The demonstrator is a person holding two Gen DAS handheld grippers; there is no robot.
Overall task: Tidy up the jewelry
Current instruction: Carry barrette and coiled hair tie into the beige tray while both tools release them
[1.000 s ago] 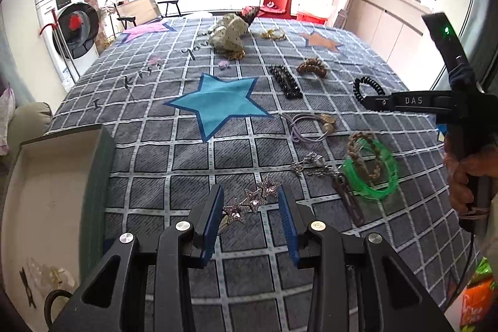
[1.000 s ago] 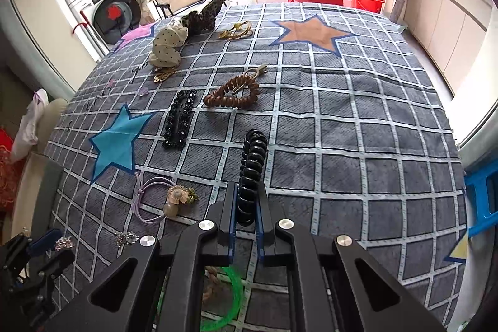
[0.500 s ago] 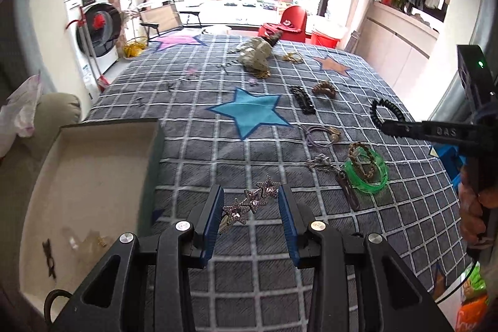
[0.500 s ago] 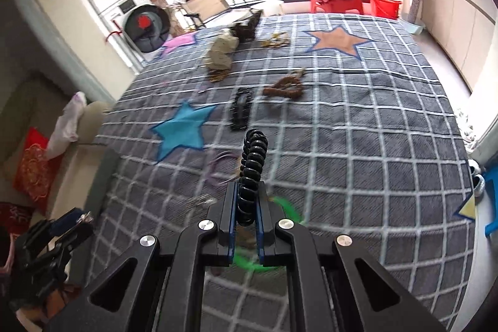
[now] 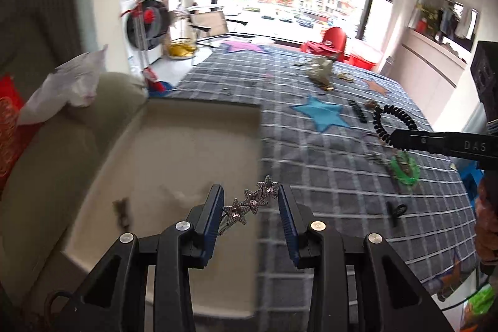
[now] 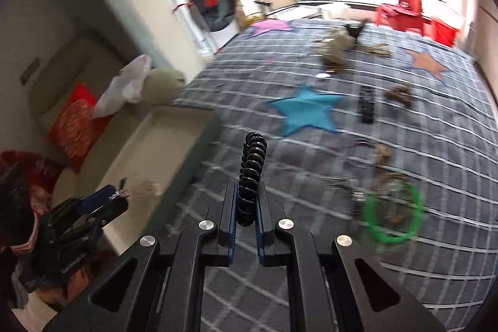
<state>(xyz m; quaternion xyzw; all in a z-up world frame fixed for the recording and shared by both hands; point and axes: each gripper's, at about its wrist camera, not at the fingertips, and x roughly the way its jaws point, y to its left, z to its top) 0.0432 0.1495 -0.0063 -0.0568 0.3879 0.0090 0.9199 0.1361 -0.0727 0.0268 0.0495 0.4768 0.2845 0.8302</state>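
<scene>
My left gripper is shut on a star hair clip with three glittery stars and holds it in the air over the right edge of a beige box. My right gripper is shut on a black spiral hair tie and holds it above the grey checked cloth. The hair tie also shows in the left wrist view, with the right gripper to the right. The left gripper shows at the lower left of the right wrist view.
On the cloth lie a green ring bracelet, a black claw clip, a brown scrunchie, a purple hair tie and a dotted bow. A small dark clip lies in the box. A red cushion sits on the left.
Both grippers have moved left with their items. The left gripper went from over the cloth to the box's edge. The right gripper followed toward the box.
</scene>
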